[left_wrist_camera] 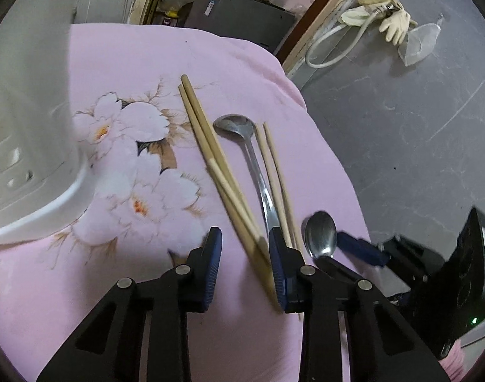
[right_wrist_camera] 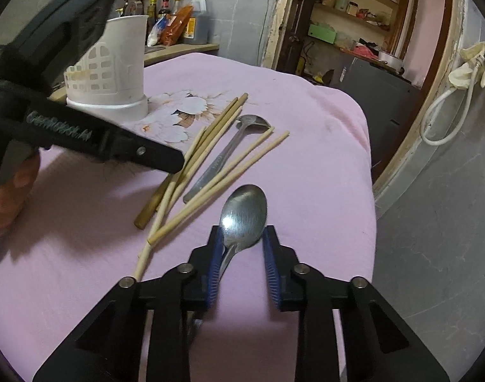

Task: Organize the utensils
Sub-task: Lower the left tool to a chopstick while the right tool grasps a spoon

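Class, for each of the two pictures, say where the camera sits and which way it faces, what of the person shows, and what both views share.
Left wrist: on the left gripper, looking down at chopsticks on the pink cloth; no body part shows.
Right wrist: on the right gripper, looking down at a spoon; a hand shows at left.
Shared: chopsticks, both spoons, the white holder.

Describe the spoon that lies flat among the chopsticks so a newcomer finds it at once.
On the pink flowered cloth, right of the white utensil holder, lies a fan of wooden chopsticks. The long-handled steel spoon rests between them, its bowl pointing away; the other spoon sits apart, nearer, between the right tongs.
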`<state>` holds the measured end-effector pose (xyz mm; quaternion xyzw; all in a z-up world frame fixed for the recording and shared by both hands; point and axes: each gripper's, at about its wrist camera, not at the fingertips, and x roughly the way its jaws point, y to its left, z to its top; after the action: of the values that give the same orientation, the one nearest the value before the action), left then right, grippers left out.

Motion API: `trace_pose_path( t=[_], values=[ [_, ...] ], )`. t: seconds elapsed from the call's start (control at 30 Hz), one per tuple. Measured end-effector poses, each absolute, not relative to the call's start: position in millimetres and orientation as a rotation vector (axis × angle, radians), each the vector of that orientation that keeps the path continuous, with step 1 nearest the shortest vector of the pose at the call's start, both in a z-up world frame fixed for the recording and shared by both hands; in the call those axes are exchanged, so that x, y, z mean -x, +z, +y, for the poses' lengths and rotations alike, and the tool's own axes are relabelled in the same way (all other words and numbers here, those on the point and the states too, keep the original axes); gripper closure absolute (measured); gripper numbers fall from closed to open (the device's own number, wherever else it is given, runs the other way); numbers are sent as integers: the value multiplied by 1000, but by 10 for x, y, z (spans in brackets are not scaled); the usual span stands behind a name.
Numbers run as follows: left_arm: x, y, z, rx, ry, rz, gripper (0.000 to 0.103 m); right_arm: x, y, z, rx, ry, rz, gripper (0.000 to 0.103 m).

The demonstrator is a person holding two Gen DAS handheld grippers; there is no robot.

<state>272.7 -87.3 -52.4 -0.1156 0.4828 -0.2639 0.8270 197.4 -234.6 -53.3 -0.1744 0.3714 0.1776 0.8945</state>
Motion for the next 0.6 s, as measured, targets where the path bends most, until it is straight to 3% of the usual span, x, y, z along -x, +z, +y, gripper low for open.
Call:
trace_pose_path(
  t=[0.1, 0.37, 0.6],
  values=[
    [-2814, -548, -902, 252, -548, 1046, 85, -1980, -524, -2394, 339, 371, 770, 86],
    [-2894, -546, -909, 268, -529, 1056, 90, -2007, -520, -2435, 299, 389, 777, 86],
    [-2865, -556, -854, 278, -541, 1049, 101, -2007, -522, -2436, 294, 391, 777, 86]
  ],
)
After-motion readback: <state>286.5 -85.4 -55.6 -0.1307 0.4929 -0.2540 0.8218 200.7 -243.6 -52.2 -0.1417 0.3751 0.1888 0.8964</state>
